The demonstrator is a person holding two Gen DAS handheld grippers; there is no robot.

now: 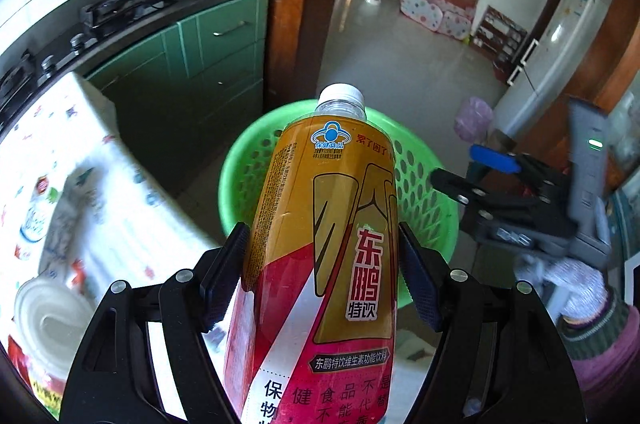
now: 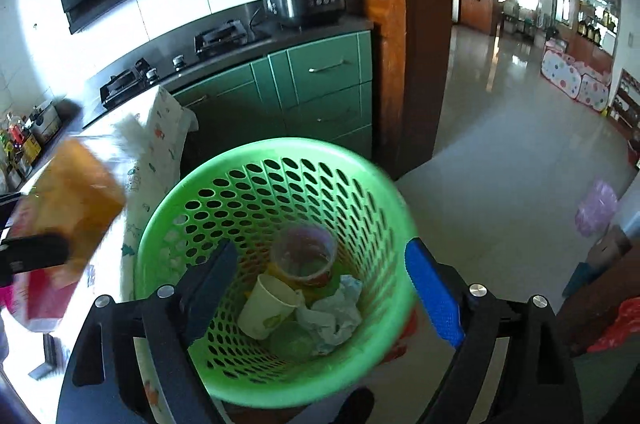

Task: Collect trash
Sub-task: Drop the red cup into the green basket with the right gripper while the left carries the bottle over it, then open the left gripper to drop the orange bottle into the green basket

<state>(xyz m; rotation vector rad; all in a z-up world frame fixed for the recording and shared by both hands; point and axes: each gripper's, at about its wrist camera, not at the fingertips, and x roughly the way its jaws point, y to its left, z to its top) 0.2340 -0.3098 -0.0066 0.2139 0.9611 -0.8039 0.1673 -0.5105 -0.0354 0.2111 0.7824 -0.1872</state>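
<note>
Green perforated basket (image 2: 280, 207) sits on the floor just beside the cloth-covered counter (image 1: 100, 159), mouth up. From the left wrist view it lies ahead of and below the left hand-held gripper (image 1: 320, 264); from the right wrist view it lies directly under the right hand-held gripper (image 2: 324, 288). Already inside, seen from the right wrist: a clear plastic cup (image 2: 304, 252), a white paper cup (image 2: 268, 304), crumpled plastic wrap (image 2: 336, 312).

Orange-and-red drink bottle (image 1: 320, 244) is clamped across its body between the left gripper's pads, which press both sides. Long axis runs forward along the fingers, white cap (image 1: 342, 93) leading and aimed at the basket's rim, base toward the wrist. In the right wrist view the same bottle shows as an orange blur at far left, over the counter edge, not yet above the basket mouth.

Right gripper: jaws stand apart, nothing between them, only the basket's interior seen through the gap.

Judgement: left hand carries the load, so the coming move turns on bringing the cap-first bottle over the opening, then releasing. Right gripper hangs over the same opening and may crowd the drop.
</note>
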